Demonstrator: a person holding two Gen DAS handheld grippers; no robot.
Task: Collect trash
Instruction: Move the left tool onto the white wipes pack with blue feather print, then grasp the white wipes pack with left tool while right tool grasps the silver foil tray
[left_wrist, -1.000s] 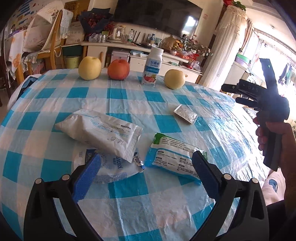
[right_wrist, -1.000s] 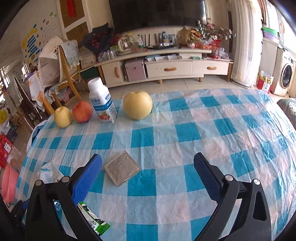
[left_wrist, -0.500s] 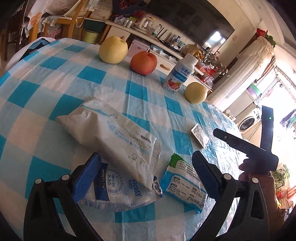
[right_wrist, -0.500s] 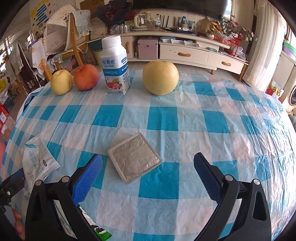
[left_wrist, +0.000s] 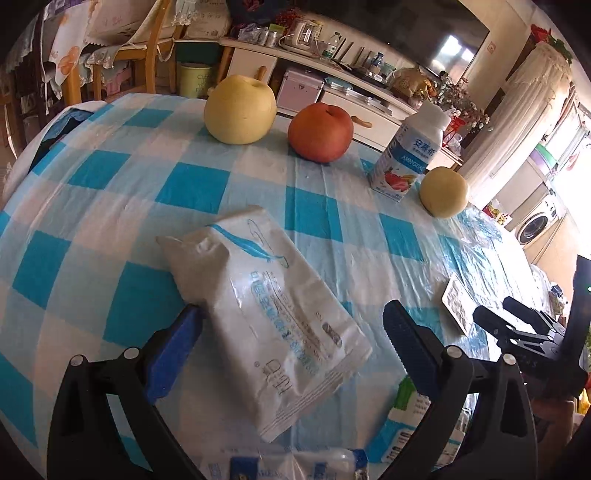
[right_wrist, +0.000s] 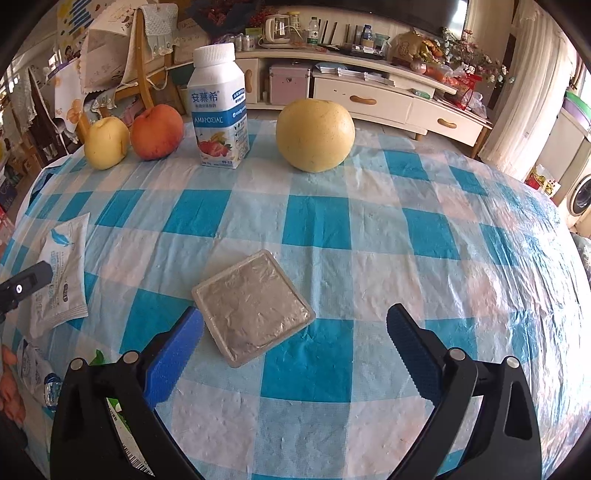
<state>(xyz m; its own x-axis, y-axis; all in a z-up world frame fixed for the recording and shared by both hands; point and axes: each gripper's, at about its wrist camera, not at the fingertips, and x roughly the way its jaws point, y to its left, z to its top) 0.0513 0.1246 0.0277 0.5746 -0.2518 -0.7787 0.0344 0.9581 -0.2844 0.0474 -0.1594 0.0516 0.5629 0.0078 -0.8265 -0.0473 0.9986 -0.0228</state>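
Trash, a crinkled white plastic wrapper and a flat square silver foil packet, lies at twelve o'clock between the spread, empty left gripper and right gripper, apparently mid-approach; next likely lowering and closing.

Home living room: TV cabinet, washing machine, checkered table.

"安慕希" and "AMBROSIAL" on the white yogurt bottle, wrapper print unreadable
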